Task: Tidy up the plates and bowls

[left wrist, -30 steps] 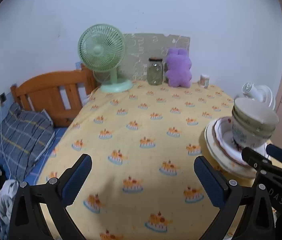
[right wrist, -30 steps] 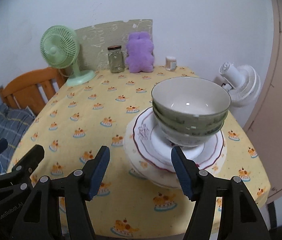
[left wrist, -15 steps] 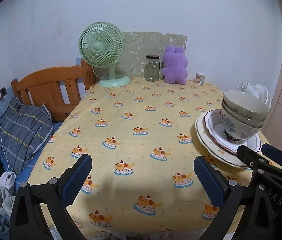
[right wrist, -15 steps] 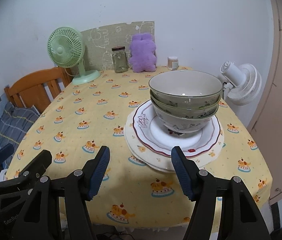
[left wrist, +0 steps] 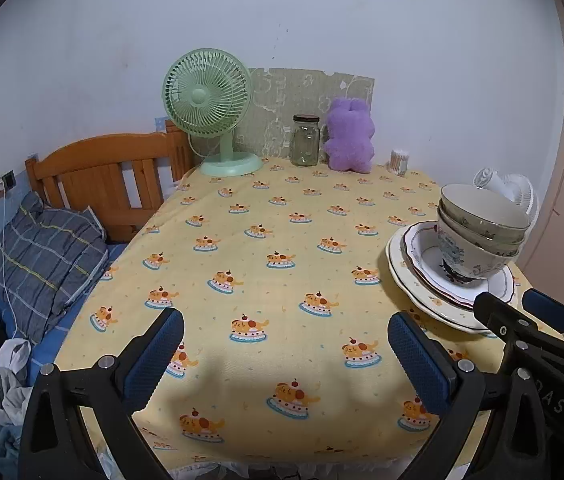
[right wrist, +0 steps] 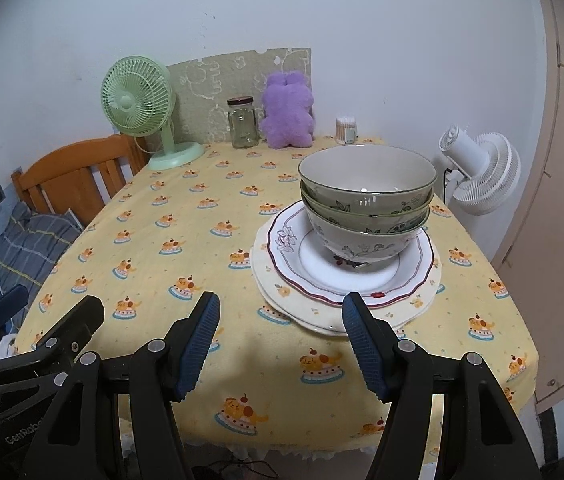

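Three nested bowls (right wrist: 366,204) with green leaf patterns stand on a stack of plates (right wrist: 346,276): a red-rimmed white plate on a cream one. The stack sits at the right front of the yellow-clothed table (right wrist: 186,240). It also shows at the right in the left wrist view, bowls (left wrist: 478,236) on plates (left wrist: 426,288). My right gripper (right wrist: 280,344) is open and empty, just in front of the stack's near edge. My left gripper (left wrist: 286,356) is open and empty over the table's front edge, left of the stack.
At the table's back stand a green fan (left wrist: 210,104), a glass jar (left wrist: 305,140), a purple plush toy (left wrist: 350,140) and a small cotton swab cup (left wrist: 399,160). A white fan (right wrist: 482,172) stands beside the table at right. A wooden bed frame (left wrist: 114,172) and pillow (left wrist: 46,252) lie left.
Both grippers have pulled back from the table toward its front edge, so the bowls and plates appear farther away. Nothing on the table moved; both jaws stayed open.
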`<action>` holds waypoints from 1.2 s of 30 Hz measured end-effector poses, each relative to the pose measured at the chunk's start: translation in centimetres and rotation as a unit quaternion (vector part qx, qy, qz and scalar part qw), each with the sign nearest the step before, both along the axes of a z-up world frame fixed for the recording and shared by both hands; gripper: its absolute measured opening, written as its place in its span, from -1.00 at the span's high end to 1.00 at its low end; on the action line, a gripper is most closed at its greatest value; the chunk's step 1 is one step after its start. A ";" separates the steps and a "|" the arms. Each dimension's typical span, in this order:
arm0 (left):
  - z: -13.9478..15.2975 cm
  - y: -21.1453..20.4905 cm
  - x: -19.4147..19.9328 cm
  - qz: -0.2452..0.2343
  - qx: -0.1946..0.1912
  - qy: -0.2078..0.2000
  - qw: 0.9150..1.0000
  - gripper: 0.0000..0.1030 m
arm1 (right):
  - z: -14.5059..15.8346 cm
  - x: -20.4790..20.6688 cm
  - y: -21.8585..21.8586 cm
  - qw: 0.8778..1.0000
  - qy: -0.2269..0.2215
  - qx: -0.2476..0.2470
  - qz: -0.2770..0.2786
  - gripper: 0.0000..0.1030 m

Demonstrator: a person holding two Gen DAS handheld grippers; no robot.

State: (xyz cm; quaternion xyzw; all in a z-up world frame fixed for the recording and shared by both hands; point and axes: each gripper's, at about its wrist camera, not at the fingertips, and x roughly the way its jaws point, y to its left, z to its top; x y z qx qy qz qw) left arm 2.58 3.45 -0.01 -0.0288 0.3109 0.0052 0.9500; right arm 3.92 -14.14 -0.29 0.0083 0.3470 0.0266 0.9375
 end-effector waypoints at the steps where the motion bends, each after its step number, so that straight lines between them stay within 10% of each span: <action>1: 0.1 0.0 -0.1 0.000 0.000 -0.002 1.000 -0.99 | 0.1 0.0 0.0 1.000 -0.001 0.000 0.000 -0.30; 36: 0.5 -0.6 0.5 -0.012 -0.005 -0.007 1.000 -1.00 | 0.6 -0.2 -0.6 1.000 -0.007 -0.001 -0.014 -0.34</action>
